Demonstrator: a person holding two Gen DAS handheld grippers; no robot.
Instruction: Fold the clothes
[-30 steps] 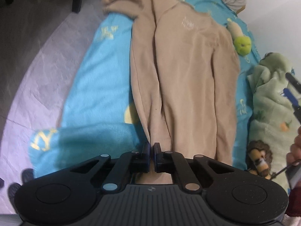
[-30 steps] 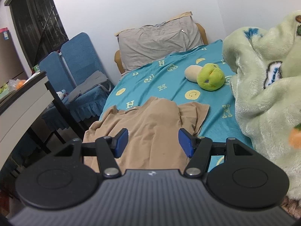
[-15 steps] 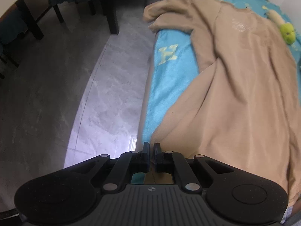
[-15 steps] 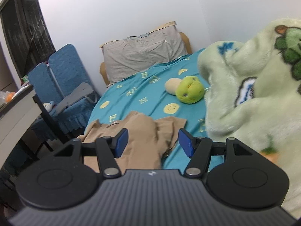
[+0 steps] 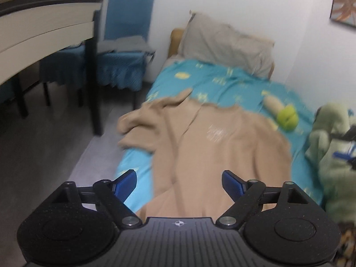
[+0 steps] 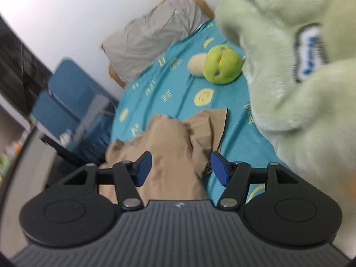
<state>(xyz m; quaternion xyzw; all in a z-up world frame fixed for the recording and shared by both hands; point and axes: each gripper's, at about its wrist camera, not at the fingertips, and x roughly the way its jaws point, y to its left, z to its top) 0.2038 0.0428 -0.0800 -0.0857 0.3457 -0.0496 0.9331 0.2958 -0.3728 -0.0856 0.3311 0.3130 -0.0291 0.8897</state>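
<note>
The left wrist view is smeared by motion: the print on the shirt (image 5: 217, 132) is a pale unreadable smudge, and the shirt's near hem is hidden behind the left claw (image 5: 179, 183) body. The blanket (image 5: 329, 153) is cut off by the right edge, where a dark object over it is too blurred to identify. In the right wrist view the blanket (image 6: 300, 71) fills the corner out of focus, and the chair (image 6: 71, 102) and the shelf items at left are blurred.

Right gripper (image 6: 180, 168) jaws spread wide above bunched tan garment (image 6: 173, 146) on teal sheet (image 6: 178, 89). Green plush toy (image 6: 222, 65) beyond; pale green blanket (image 6: 300, 89) at right.
</note>
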